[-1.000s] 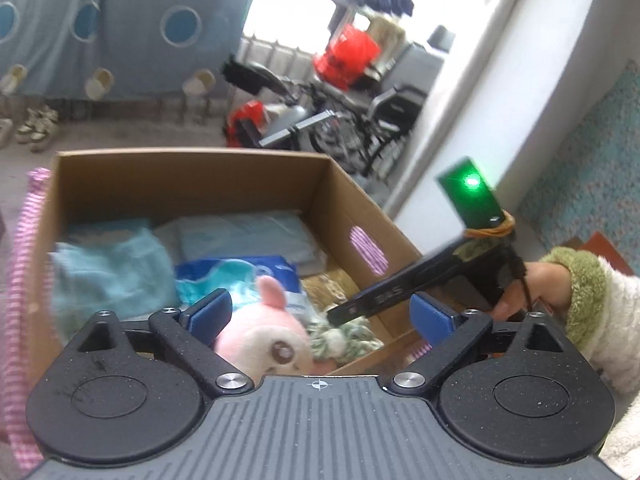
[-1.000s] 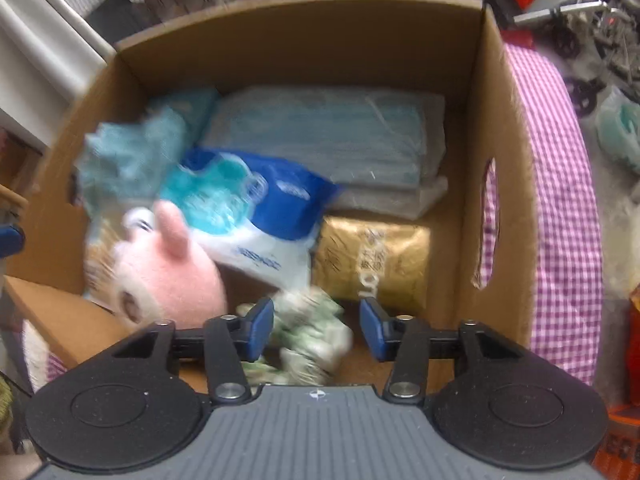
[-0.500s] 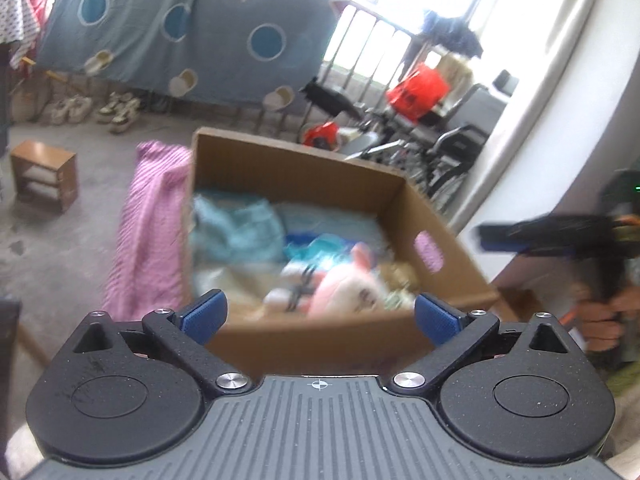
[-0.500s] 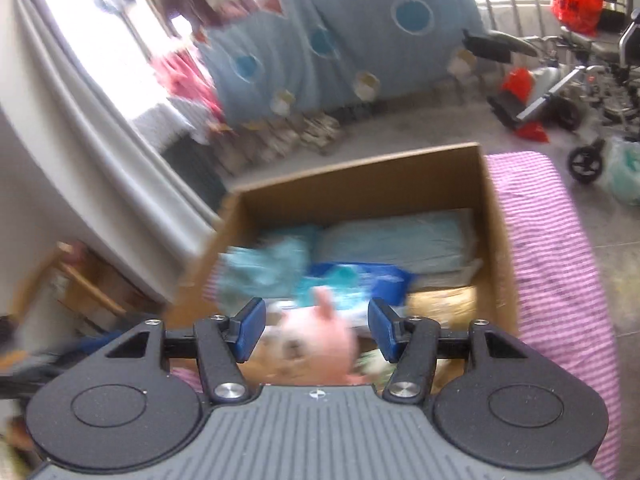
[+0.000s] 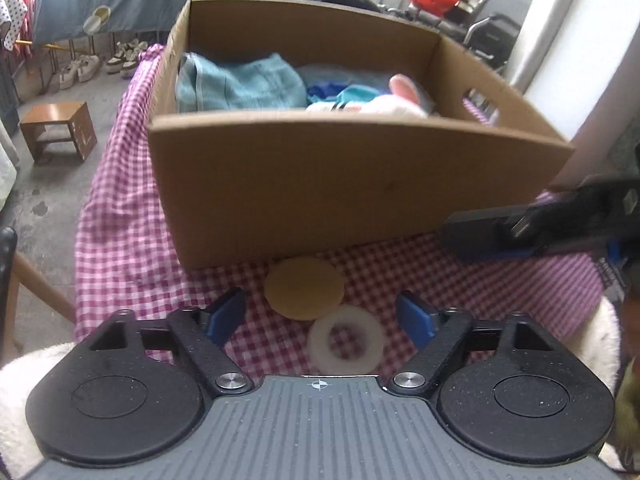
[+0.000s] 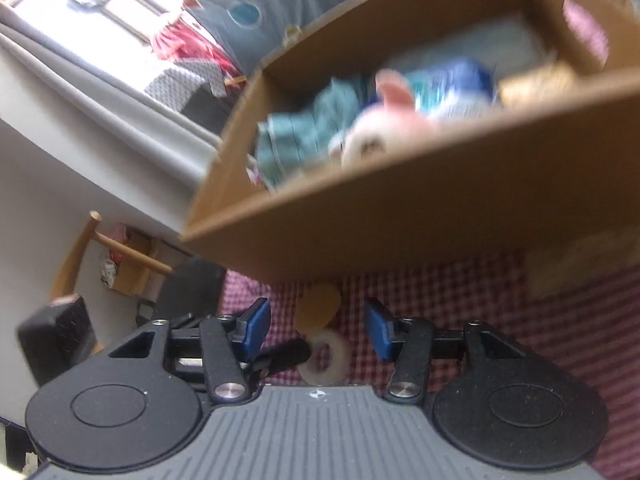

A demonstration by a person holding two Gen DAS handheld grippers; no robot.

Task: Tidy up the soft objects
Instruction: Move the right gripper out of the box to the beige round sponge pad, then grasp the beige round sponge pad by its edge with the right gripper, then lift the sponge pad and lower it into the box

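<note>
Both grippers hovered empty before the box, reaching for the last loose pieces.

The left gripper (image 5: 320, 314) and right gripper (image 6: 316, 328) had jaws apart; the pad (image 5: 304, 288) and ring (image 5: 345, 340) lay just before the box (image 5: 320, 184). Next, probably, one needed clamping and lifting in.

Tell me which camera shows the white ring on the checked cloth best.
The left wrist view: the white ring lies sharp and almost whole beside the tan disc. In the right wrist view the ring is blurred and partly hidden behind the gripper body and the other gripper's finger.
</note>
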